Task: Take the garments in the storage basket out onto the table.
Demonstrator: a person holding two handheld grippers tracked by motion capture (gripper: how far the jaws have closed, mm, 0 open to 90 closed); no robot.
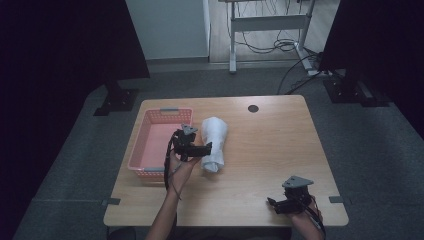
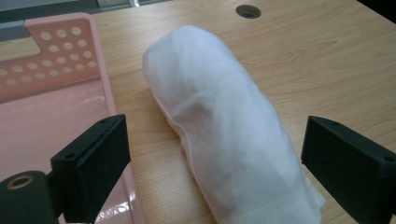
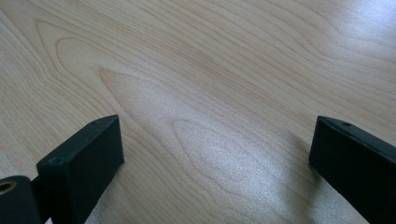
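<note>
1. Jaws of your left gripper stand wide apart, with nothing clamped between them; in the left gripper view the two black pads sit well clear of the cloth on either side.
2. Your rolled white towel lies straight ahead of that gripper, its near end between the spread jaws and its length running away from them across the wooden table.
3. From the high view, your left gripper hovers at the near end of the towel, its tips right at the cloth; whether they touch it you cannot tell from that angle.
4. Off that gripper's left jaw sits the pink basket, its perforated wall just beside the towel but not touching it. The left jaw hangs over the basket's rim.
5. Beyond the far end of the towel, ahead of your left gripper, there is a round cable hole in the tabletop.
6. Your right gripper rests well apart from the towel, near the table's front edge on your right, with its grey three-cornered plate on top.
7. Its jaws are spread wide too; in the right gripper view the pads frame bare wood grain with nothing between them.
8. Your left hand grips the left gripper from behind, with the cable trailing down past your wrist.
</note>
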